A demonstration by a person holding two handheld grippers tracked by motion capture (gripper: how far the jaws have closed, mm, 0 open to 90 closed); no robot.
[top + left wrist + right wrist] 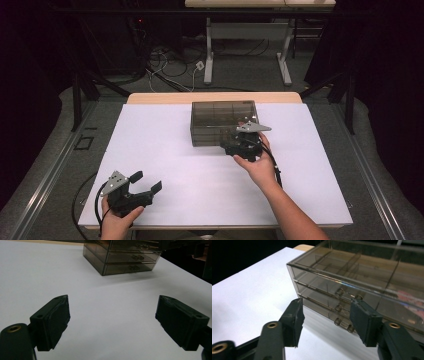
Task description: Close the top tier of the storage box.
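A white table carries a smoky transparent drawer organizer at its far centre, all three drawers apparently pushed in. The right gripper sits just at the organizer's near face, jaws parted with nothing between them, framing the small drawer handles. The left gripper rests wide open and empty at the near left, well apart. Judging by this, no drawer is drawn out yet; gripping a handle remains.

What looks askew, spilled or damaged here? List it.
Nothing stands out. The smoky clear drawer box sits flat on the white table, all drawers pushed in. The right gripper is open in front of its handles; the left gripper is open, apart from it.
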